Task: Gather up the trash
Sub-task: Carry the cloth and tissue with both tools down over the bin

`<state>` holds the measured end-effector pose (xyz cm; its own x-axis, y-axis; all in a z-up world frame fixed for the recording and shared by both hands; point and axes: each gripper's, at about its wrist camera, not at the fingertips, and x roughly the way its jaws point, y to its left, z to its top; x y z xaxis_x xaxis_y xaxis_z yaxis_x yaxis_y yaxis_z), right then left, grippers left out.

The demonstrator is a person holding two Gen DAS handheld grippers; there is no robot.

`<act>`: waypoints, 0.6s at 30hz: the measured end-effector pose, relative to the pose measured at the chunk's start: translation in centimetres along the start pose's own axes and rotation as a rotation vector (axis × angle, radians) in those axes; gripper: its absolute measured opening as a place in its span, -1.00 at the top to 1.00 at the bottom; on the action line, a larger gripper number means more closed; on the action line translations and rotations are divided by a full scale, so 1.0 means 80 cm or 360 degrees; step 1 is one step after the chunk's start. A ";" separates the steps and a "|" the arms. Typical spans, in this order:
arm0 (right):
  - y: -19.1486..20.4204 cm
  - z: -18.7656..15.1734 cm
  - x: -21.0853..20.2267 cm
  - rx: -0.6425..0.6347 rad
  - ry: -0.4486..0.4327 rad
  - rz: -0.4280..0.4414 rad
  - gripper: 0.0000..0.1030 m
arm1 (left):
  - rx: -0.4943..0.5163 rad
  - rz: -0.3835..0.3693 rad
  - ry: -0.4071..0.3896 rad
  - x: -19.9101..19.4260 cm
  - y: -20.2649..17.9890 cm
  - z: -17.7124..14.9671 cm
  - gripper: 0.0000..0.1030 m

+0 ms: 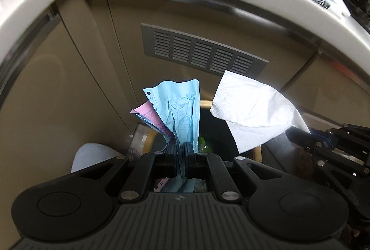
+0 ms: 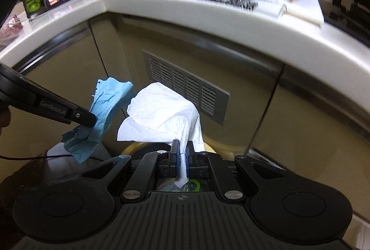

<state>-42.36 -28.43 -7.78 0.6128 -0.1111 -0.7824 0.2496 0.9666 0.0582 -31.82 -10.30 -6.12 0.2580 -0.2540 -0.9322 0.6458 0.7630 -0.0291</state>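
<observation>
Trash is held over the bin [image 1: 256,152]: blue paper [image 1: 182,111] in the left gripper [image 1: 181,152], tissue [image 2: 166,115] in the right gripper [image 2: 182,152], both jaws clamped; release remains, and litter seemingly left on the desk [image 2: 185,4].

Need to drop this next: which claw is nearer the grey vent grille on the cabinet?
Hard to call; the right looks slightly nearer. The right claw, shut on the white tissue, sits just below the vent grille. The left claw, holding blue paper, sits lower-left.

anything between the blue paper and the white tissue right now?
Nothing. In the right wrist view, the blue paper and white tissue hang side by side with a bare gap; only the cabinet front behind.
</observation>
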 end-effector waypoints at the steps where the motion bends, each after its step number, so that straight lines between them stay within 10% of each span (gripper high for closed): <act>1: -0.002 -0.001 0.004 0.0009 0.0013 -0.0002 0.90 | -0.0001 -0.0002 0.0016 0.005 0.001 0.001 0.88; 18: -0.015 -0.015 0.082 0.0145 0.0314 -0.0014 0.89 | -0.0046 -0.0042 0.0348 0.106 0.001 0.000 0.88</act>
<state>-39.51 -30.03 -13.70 0.4540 -0.0633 -0.8888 0.3265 0.9399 0.0998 -29.59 -12.44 -14.04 0.0773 -0.1417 -0.9869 0.6287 0.7752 -0.0621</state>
